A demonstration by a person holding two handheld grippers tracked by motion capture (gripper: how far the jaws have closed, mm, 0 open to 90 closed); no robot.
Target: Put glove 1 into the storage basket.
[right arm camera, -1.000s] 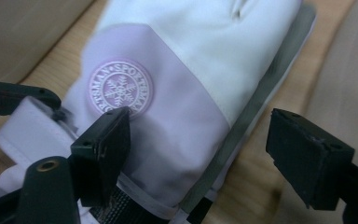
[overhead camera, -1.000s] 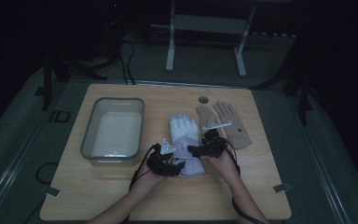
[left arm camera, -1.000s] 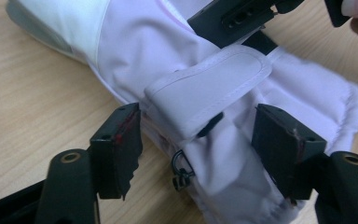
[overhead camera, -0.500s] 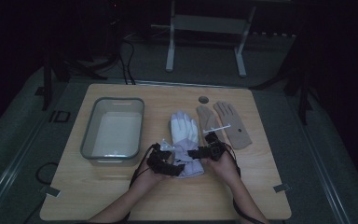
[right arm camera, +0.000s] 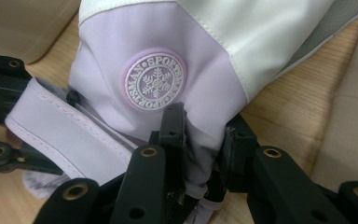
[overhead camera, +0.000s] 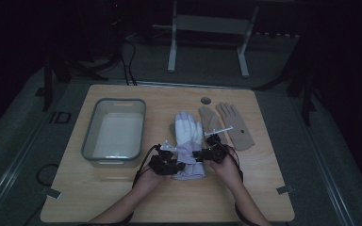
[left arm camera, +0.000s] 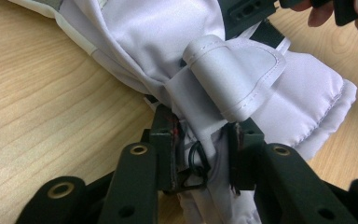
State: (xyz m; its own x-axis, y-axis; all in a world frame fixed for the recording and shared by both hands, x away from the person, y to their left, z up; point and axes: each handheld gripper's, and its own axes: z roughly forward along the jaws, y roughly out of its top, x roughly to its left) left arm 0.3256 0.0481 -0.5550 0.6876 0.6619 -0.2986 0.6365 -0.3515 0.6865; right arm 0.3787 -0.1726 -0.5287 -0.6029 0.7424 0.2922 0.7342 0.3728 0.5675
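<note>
Item under handling: a white and pale lilac ski glove [overhead camera: 188, 143], lying flat on the wooden table [overhead camera: 245, 188] near its middle, fingers pointing away from the person and cuff toward them. It sits between a clear plastic tub [overhead camera: 114, 132] on its left and a pair of tan gloves [overhead camera: 228, 123] on its right; it is apart from the tub and just beside the tan pair.

Left gripper [overhead camera: 166, 163]: positioned at the cuff end on the glove's left side. In the left gripper view the jaws are clenched on a gathered fold of the cuff fabric [left arm camera: 203, 140], with a small black loop [left arm camera: 196, 158] caught between them. A grey wrist strap [left arm camera: 235, 77] curls up directly above the jaws.

Right gripper [overhead camera: 210, 151]: positioned at the glove's right edge, slightly farther from the person than the left. In the right gripper view the jaws are grasping a pinch of lilac fabric [right arm camera: 204, 154] just below a round embroidered snowflake badge [right arm camera: 154, 81]. The same strap [right arm camera: 70, 140] runs off to the left toward the other gripper's black frame [right arm camera: 0, 84].

Both hands rest low over the table, forearms entering from the near edge. A round hole [overhead camera: 205, 100] is set in the table beyond the tan gloves
</note>
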